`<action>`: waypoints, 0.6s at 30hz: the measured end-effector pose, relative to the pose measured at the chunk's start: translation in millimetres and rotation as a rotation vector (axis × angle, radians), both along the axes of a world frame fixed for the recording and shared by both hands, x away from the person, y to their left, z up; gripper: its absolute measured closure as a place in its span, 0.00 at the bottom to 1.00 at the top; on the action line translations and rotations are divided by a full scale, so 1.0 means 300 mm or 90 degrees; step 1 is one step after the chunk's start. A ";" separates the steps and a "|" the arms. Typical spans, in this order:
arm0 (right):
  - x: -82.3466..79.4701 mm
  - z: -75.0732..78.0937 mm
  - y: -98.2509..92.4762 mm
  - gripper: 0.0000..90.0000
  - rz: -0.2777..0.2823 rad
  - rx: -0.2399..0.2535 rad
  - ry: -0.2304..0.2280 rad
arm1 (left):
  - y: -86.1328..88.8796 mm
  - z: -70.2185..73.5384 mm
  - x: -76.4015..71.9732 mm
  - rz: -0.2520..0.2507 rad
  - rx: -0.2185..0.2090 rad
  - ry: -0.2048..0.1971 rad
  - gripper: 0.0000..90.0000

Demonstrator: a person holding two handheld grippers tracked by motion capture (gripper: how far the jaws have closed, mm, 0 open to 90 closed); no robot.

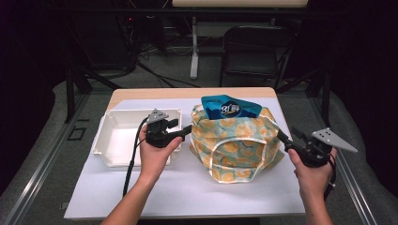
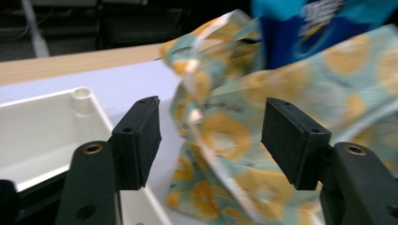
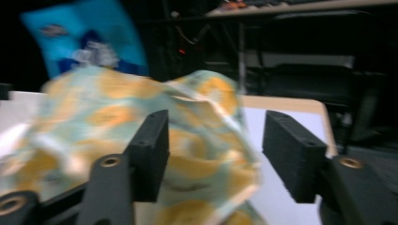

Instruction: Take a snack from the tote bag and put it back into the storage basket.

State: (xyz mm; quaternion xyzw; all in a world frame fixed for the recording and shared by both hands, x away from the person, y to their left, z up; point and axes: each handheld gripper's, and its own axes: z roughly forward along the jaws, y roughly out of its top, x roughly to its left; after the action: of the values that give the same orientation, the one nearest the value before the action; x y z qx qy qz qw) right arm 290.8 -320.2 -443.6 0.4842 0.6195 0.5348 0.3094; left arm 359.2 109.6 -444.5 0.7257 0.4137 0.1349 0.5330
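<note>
A cloth bag [image 1: 234, 140] with a yellow and pale-green print stands on the white mat, and a blue snack packet [image 1: 230, 108] pokes out of its top. My left gripper [image 1: 187, 129] is at the bag's left side, jaws open, the cloth [image 2: 220, 136] just beyond them and not pinched. My right gripper [image 1: 280, 136] is at the bag's right side, also open, with the bag's edge [image 3: 206, 140] ahead of its jaws. The blue packet [image 2: 319, 28] shows at the top of the left gripper view and again as a blue packet [image 3: 89, 42] in the right gripper view.
An empty white plastic tray [image 1: 112, 140] lies left of the bag, under my left hand. The white mat [image 1: 187, 187] covers a wooden table [image 1: 187, 93]. A dark chair [image 1: 253, 51] and table legs stand beyond the far edge.
</note>
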 end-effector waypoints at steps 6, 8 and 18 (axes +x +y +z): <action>-0.033 -0.040 0.085 0.24 0.048 -0.012 0.018 | -0.103 -0.035 -0.096 -0.031 0.008 -0.022 0.36; -0.035 -0.060 0.101 0.24 0.049 -0.014 0.027 | -0.135 -0.050 -0.110 -0.036 -0.002 -0.019 0.30; -0.061 -0.119 0.140 0.91 0.042 -0.064 0.036 | -0.273 -0.116 -0.096 -0.030 0.101 0.006 0.24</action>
State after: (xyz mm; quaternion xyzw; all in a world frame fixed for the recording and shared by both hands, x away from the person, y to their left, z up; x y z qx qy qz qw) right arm 272.6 -278.3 -479.3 0.4625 0.6697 0.4988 0.2979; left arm 330.3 27.8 -479.4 0.7760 0.3871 0.1513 0.4745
